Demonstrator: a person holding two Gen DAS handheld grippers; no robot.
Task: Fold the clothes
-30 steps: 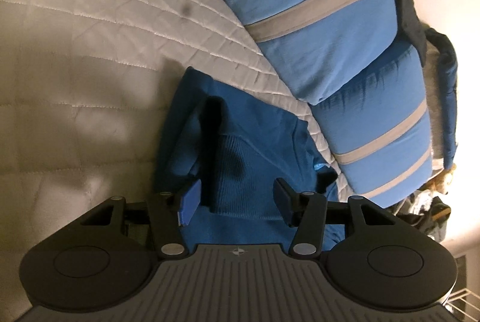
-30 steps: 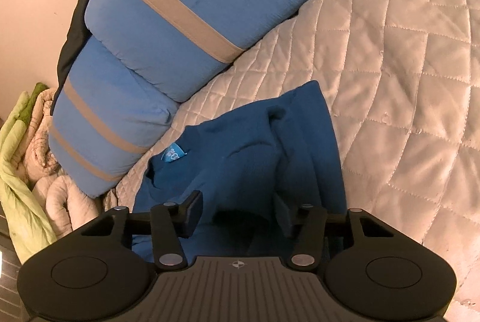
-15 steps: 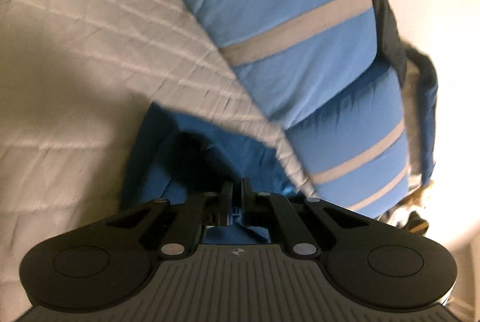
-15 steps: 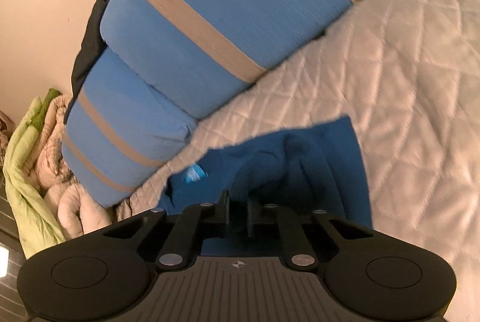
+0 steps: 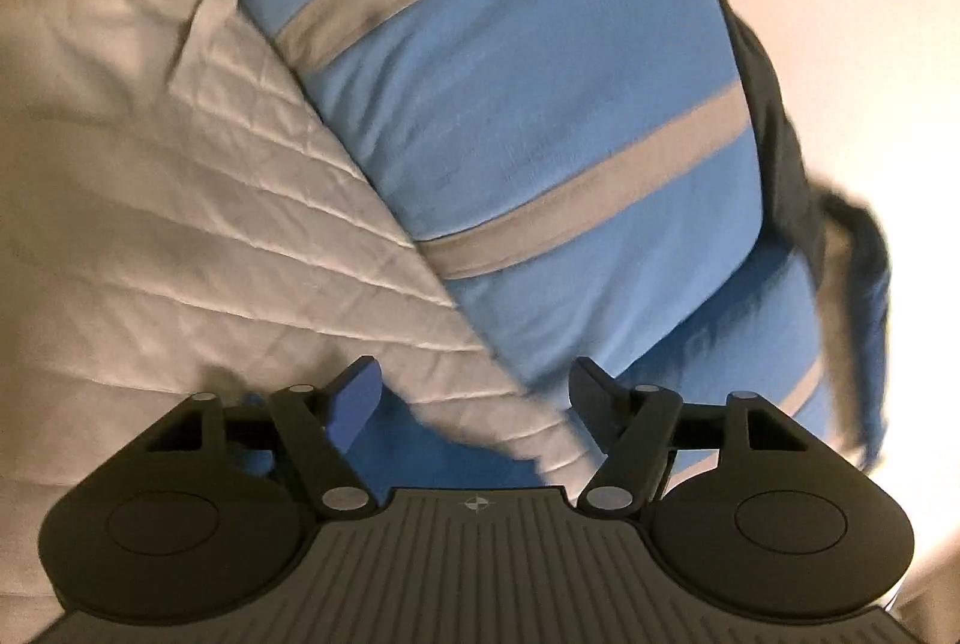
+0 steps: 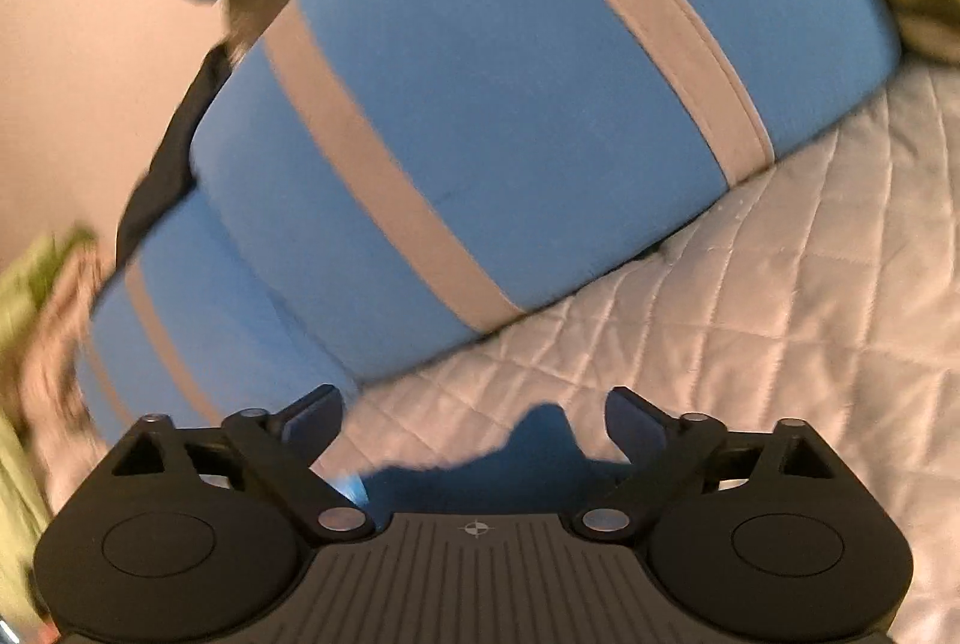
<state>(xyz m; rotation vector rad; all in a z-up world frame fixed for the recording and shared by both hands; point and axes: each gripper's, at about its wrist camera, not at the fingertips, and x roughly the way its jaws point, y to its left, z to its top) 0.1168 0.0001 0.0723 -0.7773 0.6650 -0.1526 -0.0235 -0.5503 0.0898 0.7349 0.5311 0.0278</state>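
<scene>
The garment point(image 5: 432, 455) is made of dark blue cloth and it lies on the bed, low in both views, just in front of the gripper bodies. In the left wrist view only a small part of it shows: it sits below and between the two fingers, nearer to the left finger, and its far edge is blurred. In the right wrist view the garment point(image 6: 516, 470) also lies between the fingers and below their tips, touching neither. Its upper edge is uneven, with one corner standing up as a small peak closer to the right finger. A small light blue tag point(image 6: 351, 488) shows by the base of the left finger.
</scene>
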